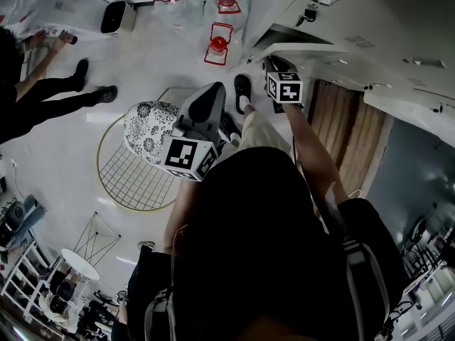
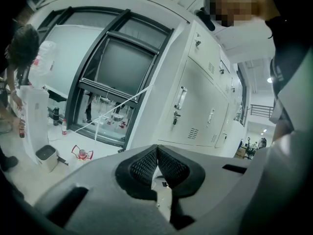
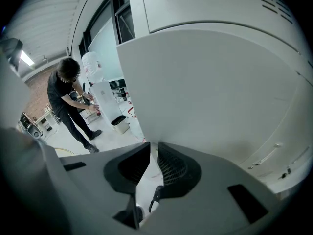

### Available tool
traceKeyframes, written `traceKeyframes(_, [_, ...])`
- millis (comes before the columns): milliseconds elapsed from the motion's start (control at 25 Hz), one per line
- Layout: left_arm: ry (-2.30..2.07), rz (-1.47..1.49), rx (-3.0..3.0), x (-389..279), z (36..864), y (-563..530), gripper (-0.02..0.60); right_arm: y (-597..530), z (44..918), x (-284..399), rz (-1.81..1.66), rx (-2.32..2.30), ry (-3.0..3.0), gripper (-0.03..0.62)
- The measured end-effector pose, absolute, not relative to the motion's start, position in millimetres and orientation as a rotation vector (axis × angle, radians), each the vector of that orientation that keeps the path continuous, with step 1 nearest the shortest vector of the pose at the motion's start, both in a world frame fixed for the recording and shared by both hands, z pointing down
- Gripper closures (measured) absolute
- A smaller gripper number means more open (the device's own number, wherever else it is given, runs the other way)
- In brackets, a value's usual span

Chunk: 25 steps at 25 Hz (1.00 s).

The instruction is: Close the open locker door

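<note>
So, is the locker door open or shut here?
Open. The door stands swung out from the locker row, with its free edge running down into the right gripper.

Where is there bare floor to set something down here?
Bare floor lies between the bin, the wire rack and the red stands. It is crowded at the door, where the right gripper and shoes sit, and in the cluttered lower-left corner.
</note>
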<state>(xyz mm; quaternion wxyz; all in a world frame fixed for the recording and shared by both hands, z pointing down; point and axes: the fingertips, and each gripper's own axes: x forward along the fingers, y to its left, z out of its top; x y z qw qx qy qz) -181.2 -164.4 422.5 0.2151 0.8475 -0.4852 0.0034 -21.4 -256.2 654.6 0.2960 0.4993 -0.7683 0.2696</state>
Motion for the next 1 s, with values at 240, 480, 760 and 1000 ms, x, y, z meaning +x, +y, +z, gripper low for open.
traceKeyframes(240, [-1.347, 0.008, 2.335, -183.6, 426.9, -174.5, 0.563, -269.5, 654.9, -22.3, 0.713, 1.327, -2.035, 0.542])
traceKeyframes(480, [-1.346, 0.006, 2.326, -185.3, 428.8, -184.0, 0.563, -280.1, 653.9, -23.4, 0.71, 1.326, -2.032, 0.543])
traceKeyframes(760, [-1.346, 0.018, 2.318, -187.9, 433.2, -193.1, 0.563, -294.1, 653.9, -21.3, 0.719, 1.352, -2.033, 0.562])
traceKeyframes(1000, [-1.351, 0.021, 2.318, -190.1, 435.0, -200.1, 0.563, -303.7, 655.8, -18.6, 0.716, 1.364, -2.027, 0.577])
